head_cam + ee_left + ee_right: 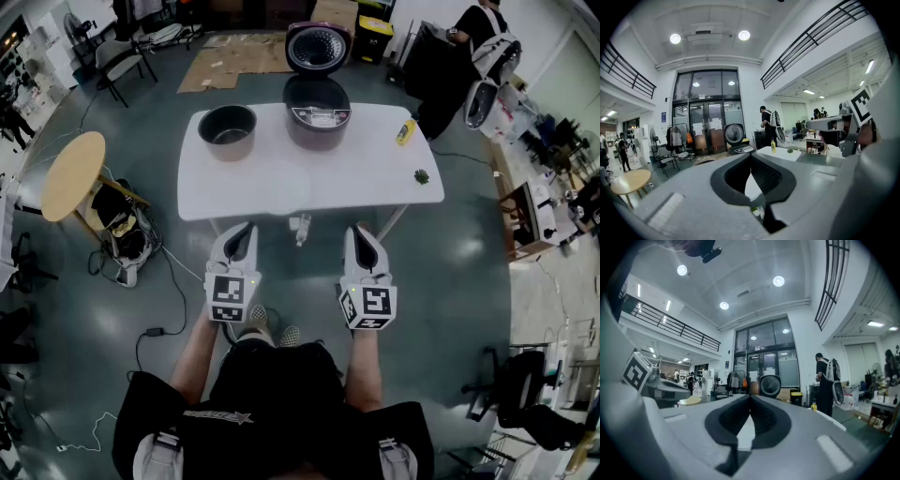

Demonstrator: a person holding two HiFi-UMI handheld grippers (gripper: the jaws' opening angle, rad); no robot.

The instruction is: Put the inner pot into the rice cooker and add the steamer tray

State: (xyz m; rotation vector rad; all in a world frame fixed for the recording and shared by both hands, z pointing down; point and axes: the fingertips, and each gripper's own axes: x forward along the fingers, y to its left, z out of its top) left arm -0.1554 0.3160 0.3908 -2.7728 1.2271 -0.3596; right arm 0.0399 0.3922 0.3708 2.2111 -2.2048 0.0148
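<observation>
Two claws, my left claw (246, 230) and my right claw (360, 231), are both closed tight with nothing between their tips. They are held side by side just short of the near edge of the white counter (281, 192) and do not touch it. On the counter the inner pot (227, 129) stands toward the far left, apart from the rice cooker (318, 114), which sits at the far middle with its lid (318, 45) raised, and a yellow bottle (405, 132) is near the far right edge.

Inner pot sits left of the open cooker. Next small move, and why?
Probably open the left gripper and reach for the inner pot: it stands on the table beside the open rice cooker, and that gripper is shut, empty, short of the table.
</observation>
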